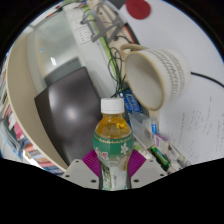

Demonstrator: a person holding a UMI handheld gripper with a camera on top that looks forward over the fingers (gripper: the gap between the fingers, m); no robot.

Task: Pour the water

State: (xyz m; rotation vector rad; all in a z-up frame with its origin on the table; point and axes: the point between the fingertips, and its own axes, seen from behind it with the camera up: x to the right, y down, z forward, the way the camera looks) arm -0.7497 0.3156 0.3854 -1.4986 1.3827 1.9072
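The gripper [113,172] has both fingers clamped on the capped bottle [114,138], held upright just short of the tilted cup [158,76], and with that white cap [113,105] on, tipping would likely pour nothing.

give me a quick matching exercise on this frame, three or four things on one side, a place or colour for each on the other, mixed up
Things:
1. bottle
2. cap
3. cup
4. laptop

Places or colours:
A. beyond the bottle, lying on its side
B. white, on top of the bottle
C. between the fingers of the gripper, amber liquid inside
D. dark, beside the bottle on the side away from the cup

Pairs: 1-C, 2-B, 3-A, 4-D
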